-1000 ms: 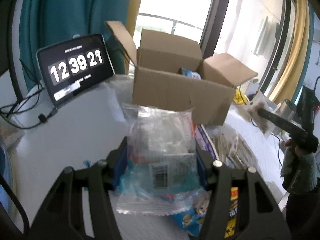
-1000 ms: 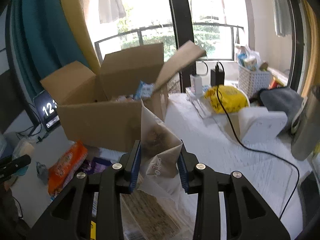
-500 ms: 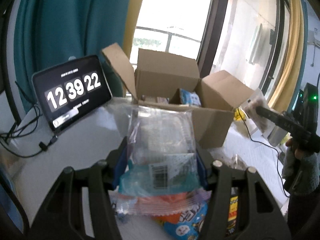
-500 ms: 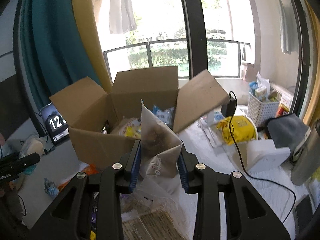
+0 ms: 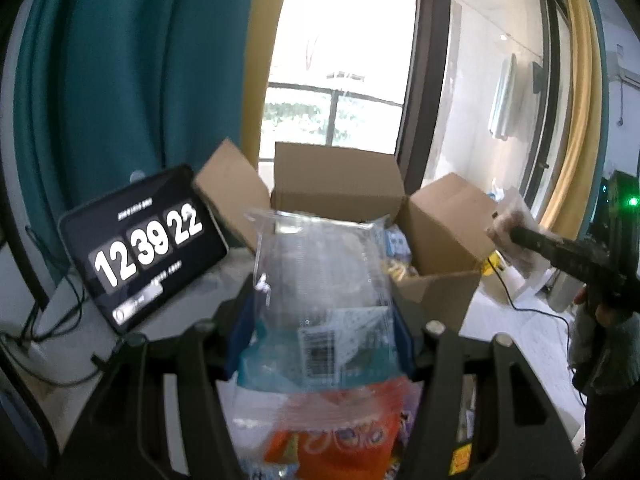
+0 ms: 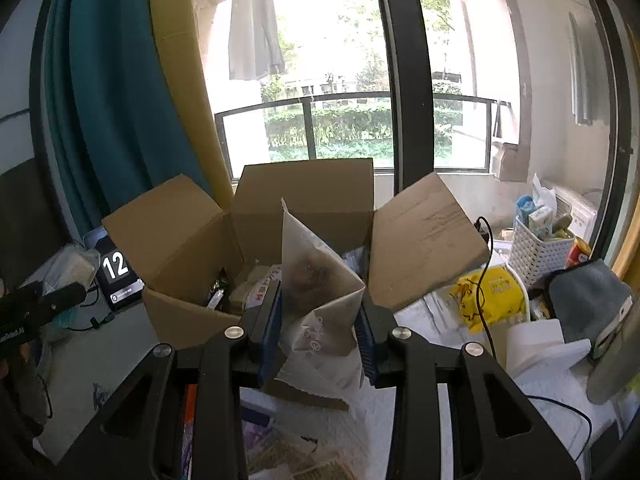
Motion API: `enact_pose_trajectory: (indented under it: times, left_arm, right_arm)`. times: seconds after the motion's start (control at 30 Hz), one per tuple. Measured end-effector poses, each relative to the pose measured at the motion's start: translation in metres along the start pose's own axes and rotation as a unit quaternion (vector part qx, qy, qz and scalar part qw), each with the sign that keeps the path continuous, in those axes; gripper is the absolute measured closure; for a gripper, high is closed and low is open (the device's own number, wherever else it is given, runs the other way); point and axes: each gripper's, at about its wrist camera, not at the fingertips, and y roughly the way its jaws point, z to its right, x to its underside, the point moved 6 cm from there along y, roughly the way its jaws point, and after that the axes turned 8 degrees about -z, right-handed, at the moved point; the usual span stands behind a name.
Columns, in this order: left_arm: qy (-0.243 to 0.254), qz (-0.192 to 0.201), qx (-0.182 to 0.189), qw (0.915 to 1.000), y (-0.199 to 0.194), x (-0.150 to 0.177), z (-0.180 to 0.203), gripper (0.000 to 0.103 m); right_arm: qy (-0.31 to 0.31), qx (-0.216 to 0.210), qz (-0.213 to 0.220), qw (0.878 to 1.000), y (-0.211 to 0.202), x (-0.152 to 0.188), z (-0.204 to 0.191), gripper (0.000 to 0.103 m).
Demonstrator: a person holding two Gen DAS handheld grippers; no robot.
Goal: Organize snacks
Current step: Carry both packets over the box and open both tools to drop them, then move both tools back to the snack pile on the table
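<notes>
My left gripper (image 5: 320, 332) is shut on a clear plastic snack bag (image 5: 324, 288) with a barcode label, held up in front of the open cardboard box (image 5: 436, 300). My right gripper (image 6: 320, 332) is shut on a frosted white pouch (image 6: 316, 280) with dark contents, also raised just before the box (image 6: 180, 312). The box flaps stand open and several snack packs lie inside. In the left wrist view the right gripper (image 5: 516, 236) shows at the right with its pouch, held by a hand. An orange snack pack (image 5: 340, 448) lies on the table below my left gripper.
A tablet clock (image 5: 144, 248) leans left of the box, with cables beside it. Right of the box are a yellow bag (image 6: 492, 292), a white basket (image 6: 536, 252), a grey cloth (image 6: 588, 300) and a black cable. Loose packets lie on the table under both grippers.
Both grippers have risen and come closer to the box with their packets held; the box interior now shows more. The clock went from 21 to 22.
</notes>
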Motion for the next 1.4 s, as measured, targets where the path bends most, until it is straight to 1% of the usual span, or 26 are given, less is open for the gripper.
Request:
enact_pose_trajectory:
  times: [0.27,0.57,0.77,1.0,1.03,1.07,1.1,1.13,1.17,1.2,1.23,1.4]
  left_arm:
    - [0.014,0.021,-0.012,0.9996,0.014,-0.034,-0.007,0.044]
    - [0.020,0.040,-0.007,0.9990,0.035,-0.061,-0.008,0.044]
    - [0.028,0.037,0.000,0.9989,0.056,-0.072,-0.005,0.044]
    - [0.022,0.035,0.005,0.9991,0.075,-0.080,0.000,0.042]
    - [0.019,0.034,0.005,0.9992,0.076,-0.081,0.001,0.041]
    - [0.017,0.035,0.005,0.9992,0.078,-0.081,0.001,0.038]
    - [0.016,0.038,0.005,0.9992,0.077,-0.082,0.000,0.029]
    - [0.014,0.043,0.005,0.9990,0.076,-0.083,0.000,0.025]
    - [0.013,0.053,0.005,0.9985,0.073,-0.083,-0.001,0.016]
    - [0.013,0.059,0.003,0.9982,0.070,-0.085,-0.002,0.008]
    - [0.012,0.063,0.001,0.9979,0.067,-0.085,-0.002,0.007]
    - [0.003,0.064,0.001,0.9980,0.058,-0.083,-0.007,0.007]
  right_arm:
    - [0.005,-0.003,0.002,1.000,0.017,-0.012,0.000,0.067]
    - [0.013,-0.002,0.008,1.000,0.035,-0.028,0.007,0.067]
    - [0.018,-0.008,0.011,1.000,0.049,-0.038,0.008,0.067]
    - [0.016,-0.011,0.002,1.000,0.071,-0.043,0.006,0.067]
    - [0.014,-0.010,0.000,1.000,0.074,-0.044,0.006,0.063]
    - [0.013,-0.007,0.000,1.000,0.076,-0.044,0.006,0.055]
    - [0.014,-0.004,0.002,1.000,0.077,-0.045,0.006,0.049]
    - [0.015,-0.003,0.005,1.000,0.077,-0.045,0.007,0.038]
    - [0.015,-0.002,0.007,1.000,0.076,-0.046,0.008,0.034]
    - [0.015,-0.002,0.009,1.000,0.075,-0.046,0.008,0.034]
    - [0.015,-0.001,0.010,1.000,0.075,-0.046,0.008,0.033]
    - [0.015,-0.002,0.010,1.000,0.066,-0.042,0.007,0.033]
